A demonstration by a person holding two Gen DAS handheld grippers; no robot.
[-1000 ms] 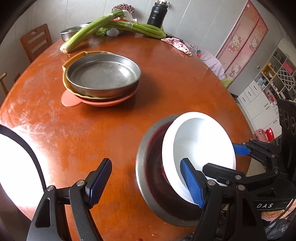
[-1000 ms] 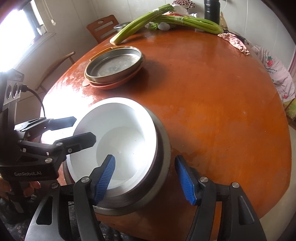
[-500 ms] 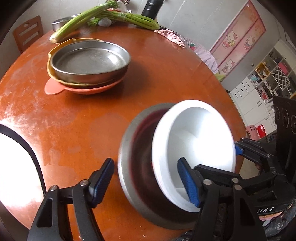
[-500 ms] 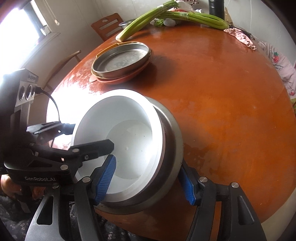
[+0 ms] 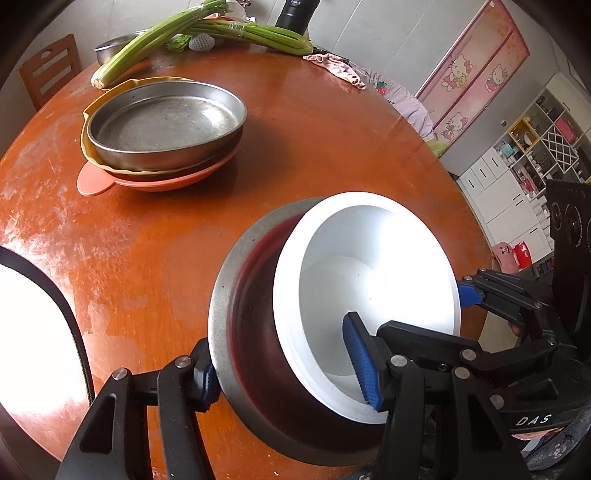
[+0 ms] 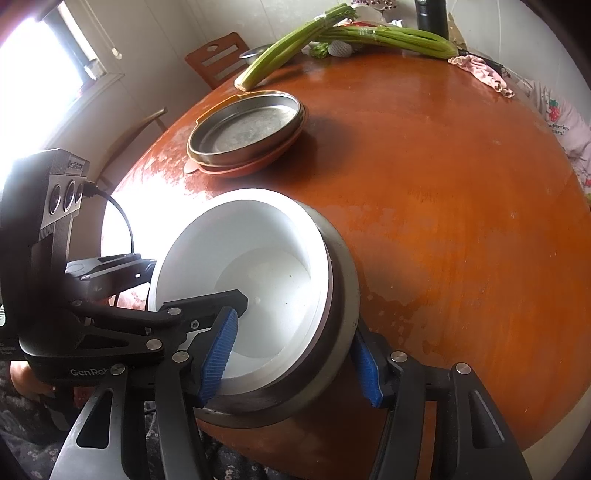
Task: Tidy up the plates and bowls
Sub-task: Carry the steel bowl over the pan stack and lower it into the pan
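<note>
Both tools, left tool (image 5: 286, 363) and right tool (image 6: 295, 354), have just clamped the nested white bowl (image 5: 369, 295) and steel bowl (image 5: 255, 332) walls: stiff, slippery, best gripped by rims.

Table (image 5: 332, 122): round, glossy orange-brown wood, fills mid-frame.
Celery stalks (image 5: 236, 31): two bundles crossing at the table's far edge, top centre.
Black bottle (image 5: 297, 14): upright behind the celery.
Pink cloth (image 5: 338, 68): crumpled, upper right of centre.
Wooden chair (image 5: 48, 79): upper left.
Shelving (image 5: 535, 147): right edge.
</note>
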